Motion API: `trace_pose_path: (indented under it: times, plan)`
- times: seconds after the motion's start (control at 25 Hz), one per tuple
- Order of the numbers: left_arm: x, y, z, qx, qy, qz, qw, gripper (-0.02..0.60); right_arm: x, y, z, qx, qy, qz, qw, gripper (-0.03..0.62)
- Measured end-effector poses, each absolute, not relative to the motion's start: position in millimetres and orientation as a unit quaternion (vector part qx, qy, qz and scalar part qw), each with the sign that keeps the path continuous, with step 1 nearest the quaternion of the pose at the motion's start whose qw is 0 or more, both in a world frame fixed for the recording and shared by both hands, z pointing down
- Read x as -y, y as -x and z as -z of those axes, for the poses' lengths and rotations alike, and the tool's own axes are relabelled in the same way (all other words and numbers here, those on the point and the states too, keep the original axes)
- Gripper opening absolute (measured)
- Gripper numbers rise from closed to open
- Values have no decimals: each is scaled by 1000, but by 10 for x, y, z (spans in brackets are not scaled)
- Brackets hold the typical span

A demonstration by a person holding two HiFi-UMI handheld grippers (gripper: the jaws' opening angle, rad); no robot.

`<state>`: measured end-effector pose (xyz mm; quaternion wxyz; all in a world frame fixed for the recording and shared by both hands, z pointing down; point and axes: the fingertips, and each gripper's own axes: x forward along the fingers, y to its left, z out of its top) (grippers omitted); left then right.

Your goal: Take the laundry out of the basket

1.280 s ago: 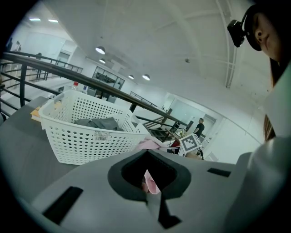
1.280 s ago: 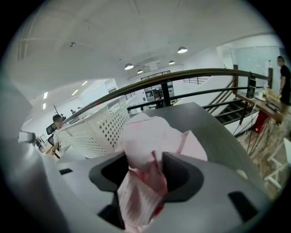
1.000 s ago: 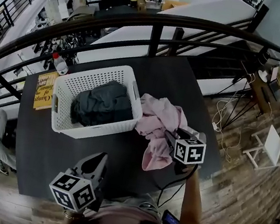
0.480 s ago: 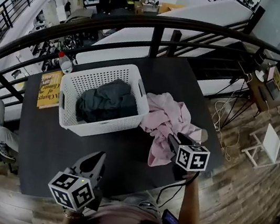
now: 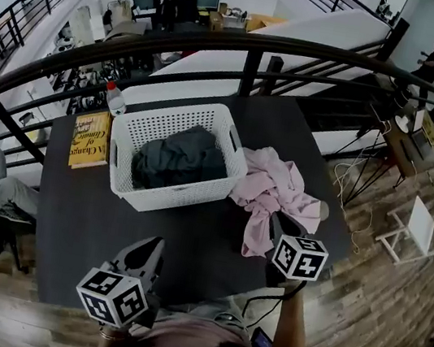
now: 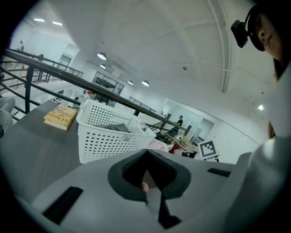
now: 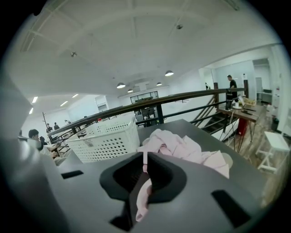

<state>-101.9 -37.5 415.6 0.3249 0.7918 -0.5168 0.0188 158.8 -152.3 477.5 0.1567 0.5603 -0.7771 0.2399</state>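
Observation:
A white perforated basket [image 5: 121, 153] stands on the dark table [image 5: 76, 227], with a dark grey bundle of clothes [image 5: 177, 166] inside it. To its right a pink garment [image 5: 276, 187] lies heaped on the table. My right gripper [image 5: 281, 223] is at the near edge of that heap. Its jaws have just been closing, and in the right gripper view a strip of the pink garment [image 7: 182, 148] runs into the right gripper [image 7: 144, 170], pinched there. My left gripper [image 5: 147, 249] hovers near the table's front edge, shut and empty, and points at the basket [image 6: 109, 136].
A yellow book [image 5: 89, 139] lies left of the basket and a bottle [image 5: 114, 99] stands behind it. A black railing [image 5: 254, 47] curves round the far side of the table. Right of the table the floor has cables, a desk and a white chair [image 5: 430, 229].
My right gripper has drawn back from the pink heap toward me and risen a little, closing on a fold of it. The basket's contents are unchanged.

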Motion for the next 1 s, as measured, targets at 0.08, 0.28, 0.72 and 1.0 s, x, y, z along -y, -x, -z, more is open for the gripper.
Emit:
trace_pose_path:
  times: [0.08,0.28,0.72,1.0]
  plan:
    - [337,1124,-4175,521,-789,-21,325,-3,1475,-1485,-4728,777,-564,-240,143,32]
    - [263,1392,-4219,533,-782,-20,323,-3,1335,-1185,-4625,784,-563,-235,115,20]
    - [142,1906,-4314,569,-759,-5,315,-3,982,-233,-4223,845,-493,-179,105,15]
    - [58,2076,-4363,584,-747,10,317,-3,848,217,-4063,873,-449,-152,111,15]
